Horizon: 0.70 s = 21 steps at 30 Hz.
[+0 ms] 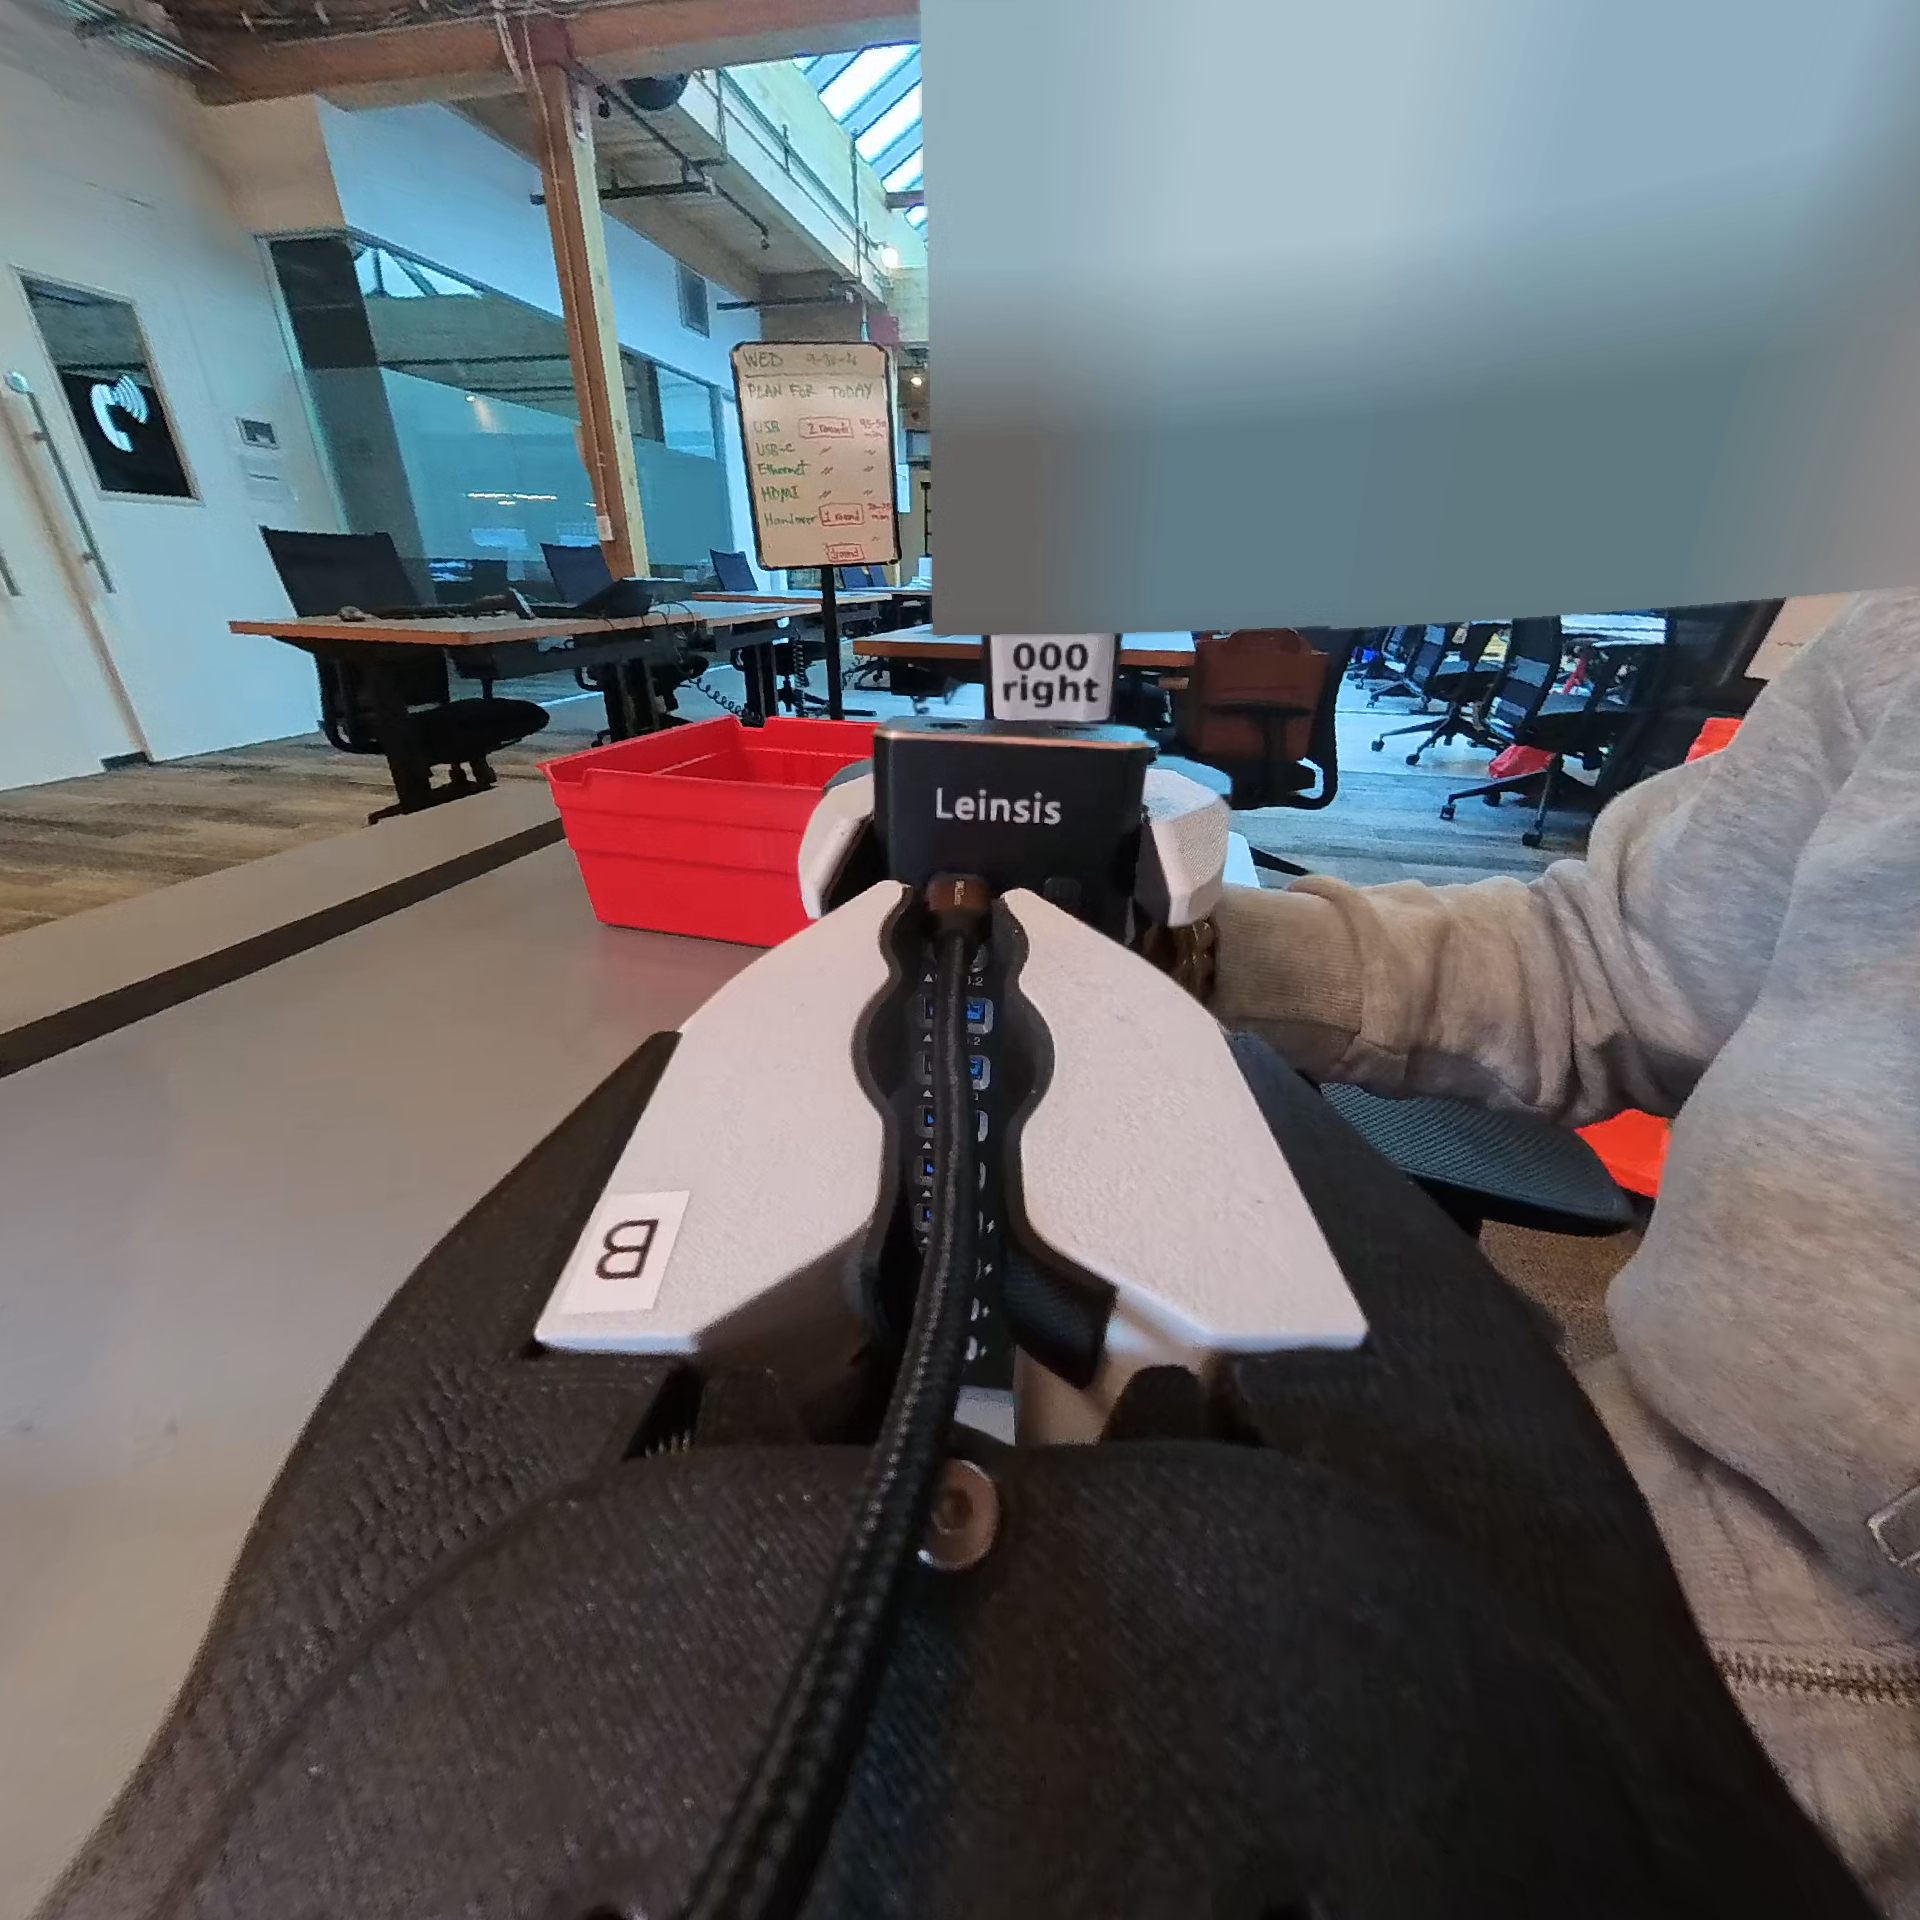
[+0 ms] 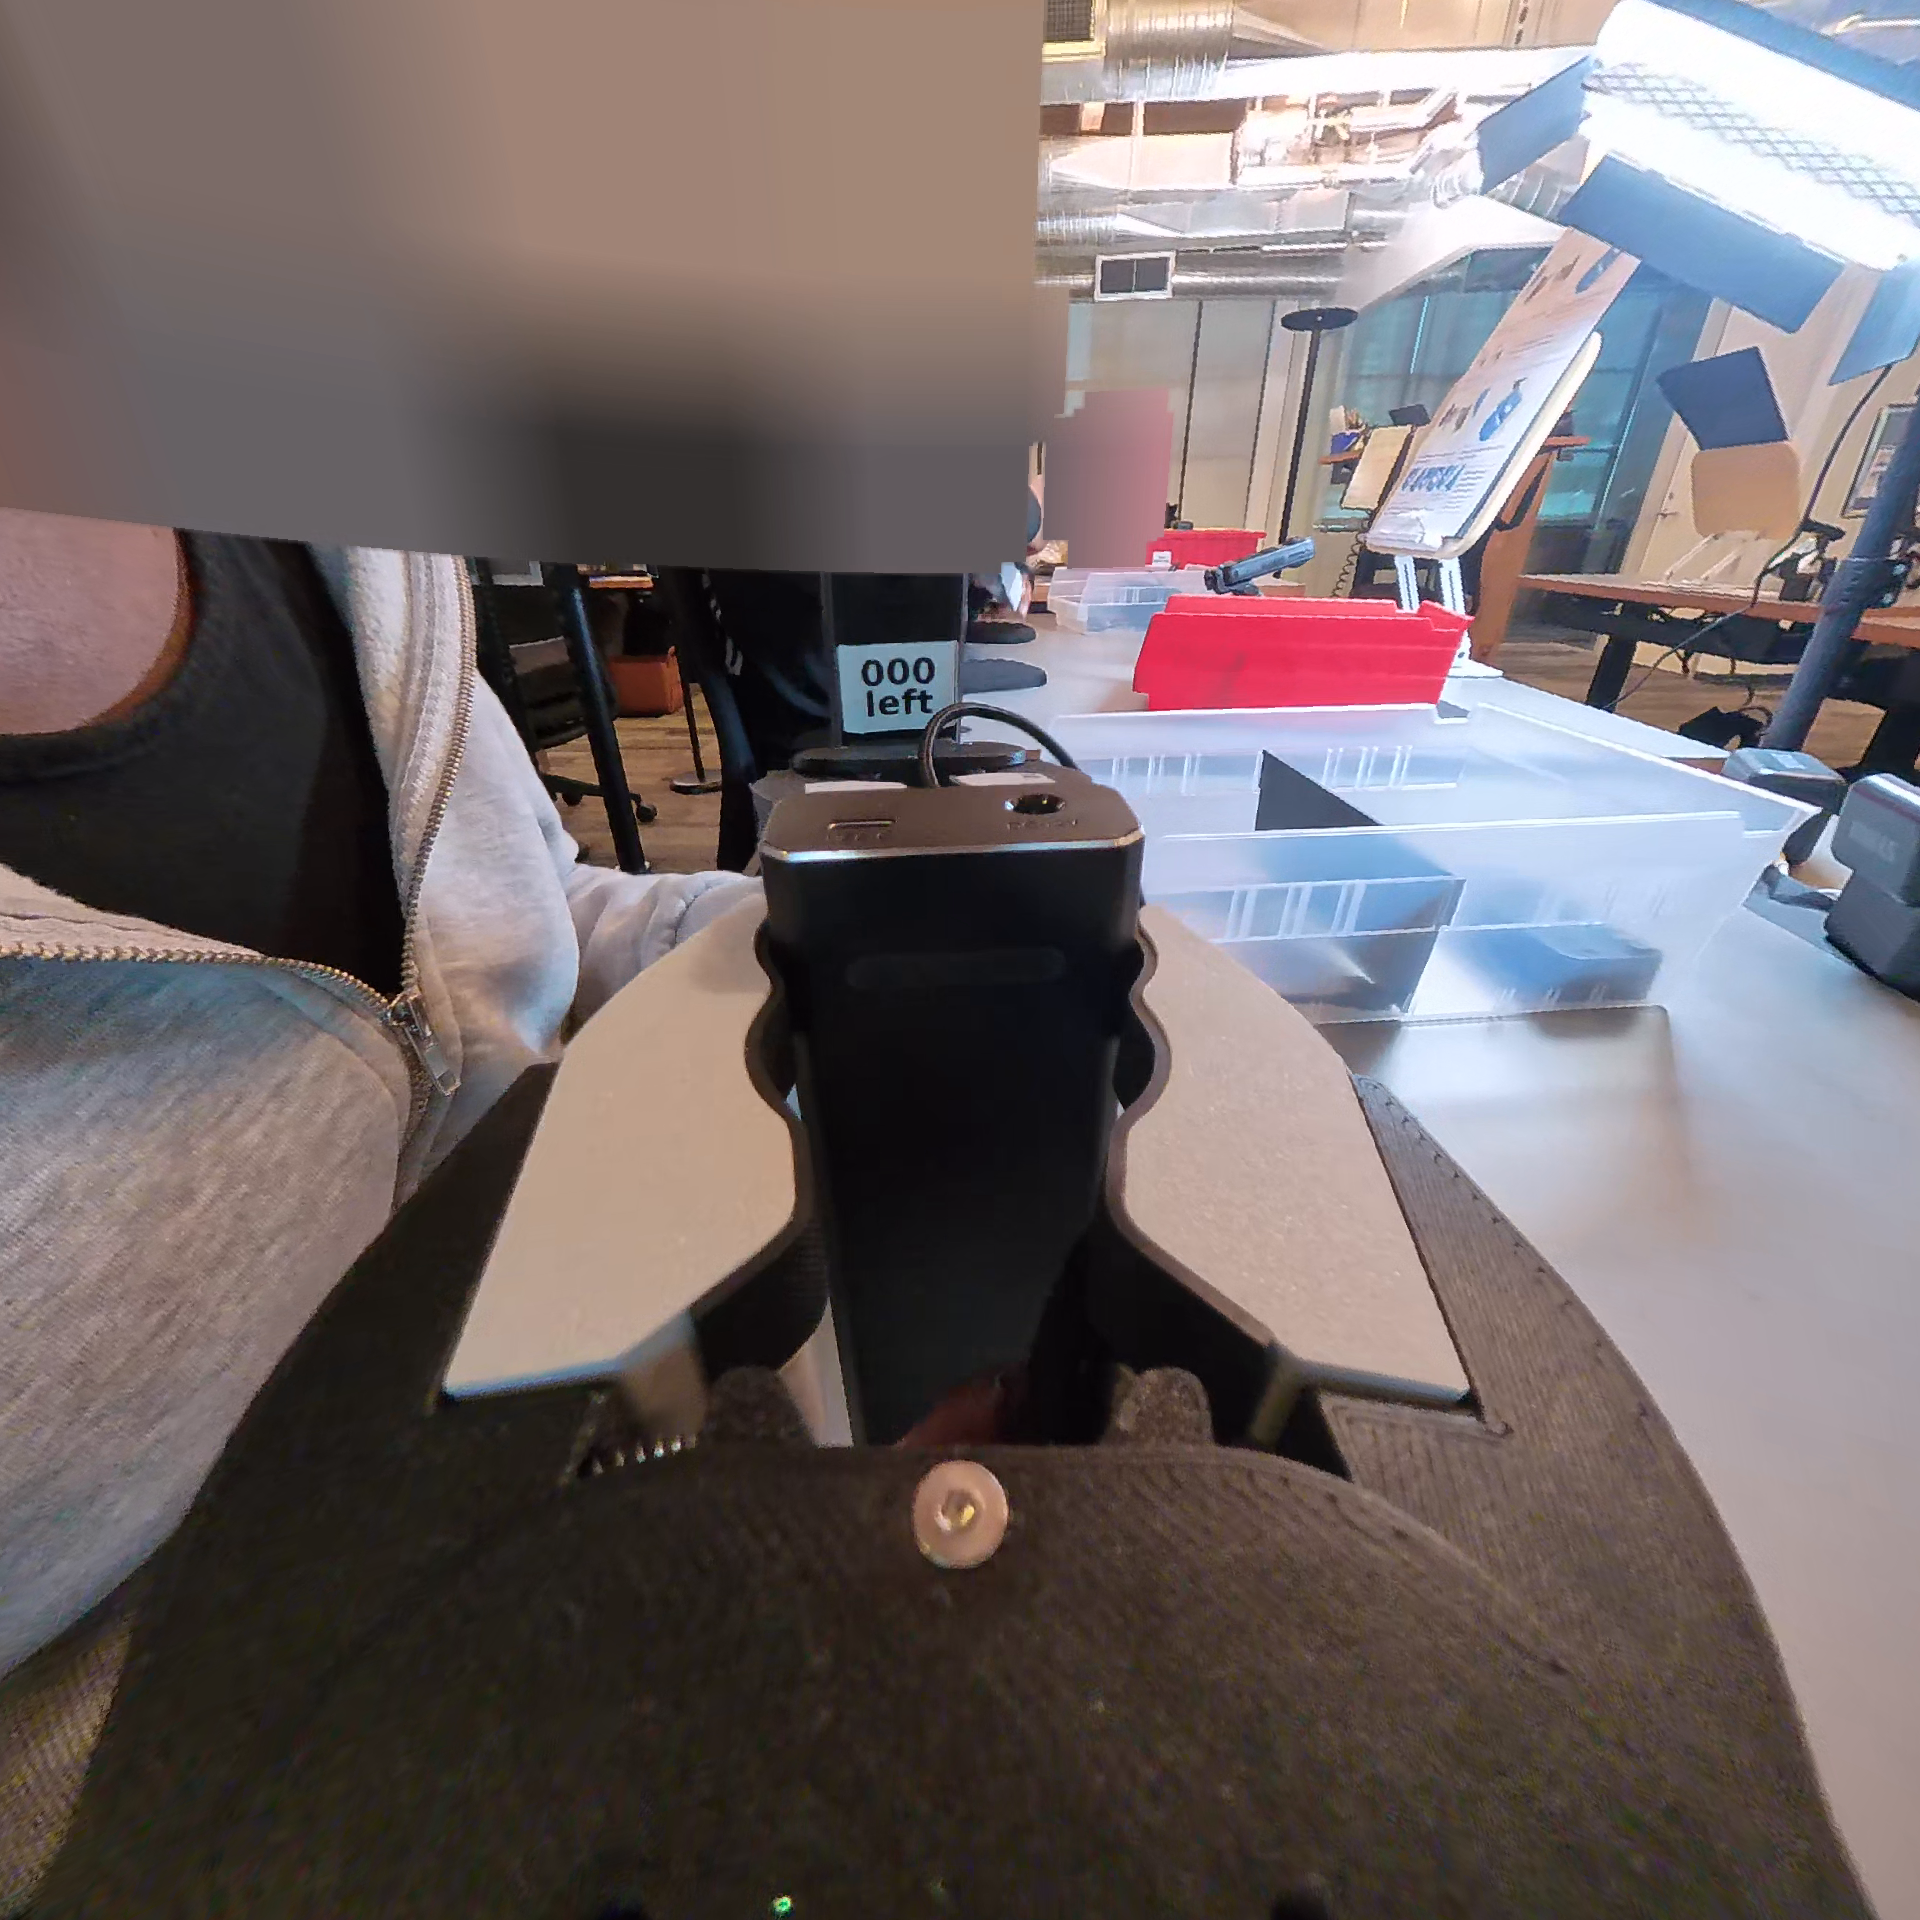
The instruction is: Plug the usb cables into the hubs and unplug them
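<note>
- Left wrist view: the left gripper (image 1: 951,914) is closed narrowly on the braided black cable (image 1: 925,1299), just behind its brown plug (image 1: 956,896). The plug tip meets the face of the black hub (image 1: 997,805), which is held up in the air in front of it; I cannot tell how deep the plug sits.
- The far gripper's white fingers (image 1: 1179,831) flank the hub on both sides. If the two hands are not in line, the plug could jam at an angle or bend in its port.
- The cable runs back over the gripper body. Any snag there would tug the plug sideways and could pull it out of the narrow hold.
- A red bin (image 1: 686,831) stands on the grey table (image 1: 260,1143) behind the hub, clear of the work.
- Right wrist view: the right gripper (image 2: 951,961) clamps the hub (image 2: 951,1039) by its long sides, its end sticking out past the fingertips.
- The smooth casing could slide back between the fingers when the plug is pushed, or slide forward when it is pulled, so the port would move off line.
- Clear plastic trays (image 2: 1403,831) sit just to the right on the table; a wide swing could knock them.
</note>
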Motion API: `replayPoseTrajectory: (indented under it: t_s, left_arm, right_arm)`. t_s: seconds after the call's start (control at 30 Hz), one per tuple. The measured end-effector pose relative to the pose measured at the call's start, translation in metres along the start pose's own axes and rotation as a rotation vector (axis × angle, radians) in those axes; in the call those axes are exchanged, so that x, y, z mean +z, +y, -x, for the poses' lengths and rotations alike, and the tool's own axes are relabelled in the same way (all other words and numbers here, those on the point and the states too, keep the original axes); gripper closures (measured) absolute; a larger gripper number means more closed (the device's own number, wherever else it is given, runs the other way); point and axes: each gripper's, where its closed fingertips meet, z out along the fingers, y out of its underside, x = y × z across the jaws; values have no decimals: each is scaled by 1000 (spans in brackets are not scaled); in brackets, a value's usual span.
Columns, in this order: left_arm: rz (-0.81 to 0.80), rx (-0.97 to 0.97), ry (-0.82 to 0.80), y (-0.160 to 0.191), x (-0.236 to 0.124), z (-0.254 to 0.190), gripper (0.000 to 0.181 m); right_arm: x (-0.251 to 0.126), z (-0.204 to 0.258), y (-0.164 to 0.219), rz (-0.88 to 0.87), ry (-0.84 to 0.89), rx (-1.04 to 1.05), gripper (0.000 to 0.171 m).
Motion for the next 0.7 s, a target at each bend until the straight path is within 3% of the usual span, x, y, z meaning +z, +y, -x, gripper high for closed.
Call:
replayPoseTrajectory:
  t_s: [0.47,0.7]
  left_arm:
    - [70,37,22,8,-1,1,167]
    - [116,-159,18,16,19,11,166]
  right_arm:
    - [5,2,4,53,20,-61,110]
    - [-14,-12,9,66,100,-23,110]
